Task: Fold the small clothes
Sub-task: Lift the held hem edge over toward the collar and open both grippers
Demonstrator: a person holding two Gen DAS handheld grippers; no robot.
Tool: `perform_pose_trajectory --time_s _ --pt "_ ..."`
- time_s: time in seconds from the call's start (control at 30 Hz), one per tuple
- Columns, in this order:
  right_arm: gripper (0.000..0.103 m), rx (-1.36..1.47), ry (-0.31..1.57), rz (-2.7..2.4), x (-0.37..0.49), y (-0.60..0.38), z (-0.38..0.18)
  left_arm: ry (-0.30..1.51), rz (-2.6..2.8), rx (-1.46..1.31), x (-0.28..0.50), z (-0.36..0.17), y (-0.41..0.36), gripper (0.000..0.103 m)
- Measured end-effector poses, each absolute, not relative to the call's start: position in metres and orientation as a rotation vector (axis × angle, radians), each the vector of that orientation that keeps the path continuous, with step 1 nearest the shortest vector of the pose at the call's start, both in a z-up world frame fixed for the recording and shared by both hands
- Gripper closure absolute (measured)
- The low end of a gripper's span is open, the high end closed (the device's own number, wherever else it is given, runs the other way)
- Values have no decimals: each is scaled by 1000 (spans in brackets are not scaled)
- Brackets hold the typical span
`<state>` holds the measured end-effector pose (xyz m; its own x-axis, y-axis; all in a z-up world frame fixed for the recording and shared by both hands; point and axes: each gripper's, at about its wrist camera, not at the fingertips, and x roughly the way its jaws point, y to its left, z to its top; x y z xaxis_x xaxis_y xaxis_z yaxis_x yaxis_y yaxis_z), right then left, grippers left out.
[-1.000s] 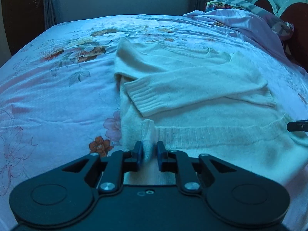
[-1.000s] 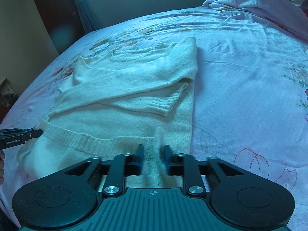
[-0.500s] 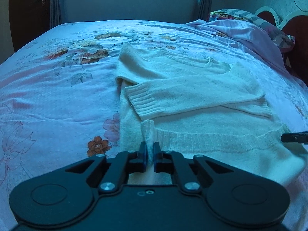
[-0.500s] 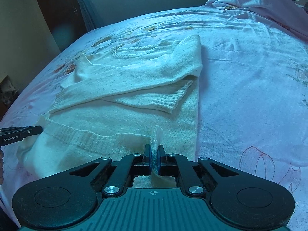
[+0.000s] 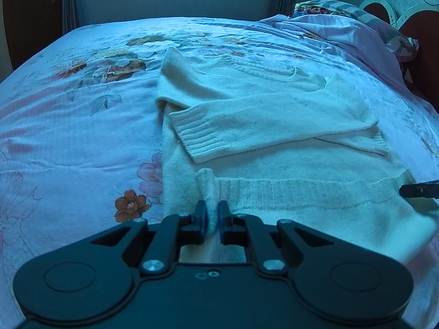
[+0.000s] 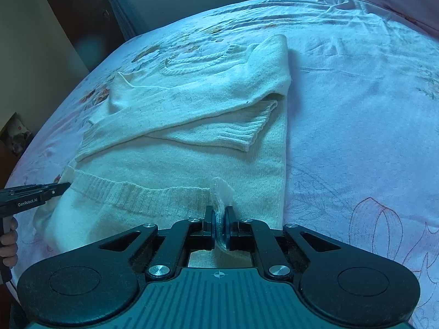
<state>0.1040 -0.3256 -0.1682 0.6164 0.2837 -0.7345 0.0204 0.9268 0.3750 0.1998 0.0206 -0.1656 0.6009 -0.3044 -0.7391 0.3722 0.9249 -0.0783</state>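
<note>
Bed [image 5: 68, 137]: a floral sheet spreads ahead of both grippers and off to each side, with a heap of bedding [image 5: 343, 30] far ahead to the right of the left gripper.
Sweater [image 5: 260, 104]: cream knit, lying flat straight ahead of both grippers, collar at the far end, both sleeves crossed over the chest, ribbed hem [image 5: 301, 189] nearest.
Left gripper [image 5: 211, 216]: closed on a pinch of the hem at the sweater's left corner, the cloth standing up between its fingers.
Right gripper [image 6: 218, 220]: likewise clamped on the hem at the right corner; a fold of knit rises just ahead of its fingers.
Step in hand: judged the lengthwise fold; sleeves are already in, and both bottom corners are gripped but not yet carried over.
Next move: probably lift both corners together, level, and carry them away toward the collar, laying the hem near the neckline; uneven travel would skew the fold or drag the sleeves.
Writing: "GenRobot.AI" reads on the side of the left gripper, seen at the left of the right gripper's view.
</note>
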Motion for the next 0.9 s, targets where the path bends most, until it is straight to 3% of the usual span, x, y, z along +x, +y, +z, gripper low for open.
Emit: perform_pose_trajectory --time_s 0.43,0.67,0.9 --pt "100 397 735 142 112 -332 -129 674 -421 -61 213 -109 24 99" --pt "100 404 633 95 183 -365 -104 587 -412 -114 287 -87 3 99" --pt "100 406 597 16 280 -398 -117 579 -345 -153 377 -106 -22 99"
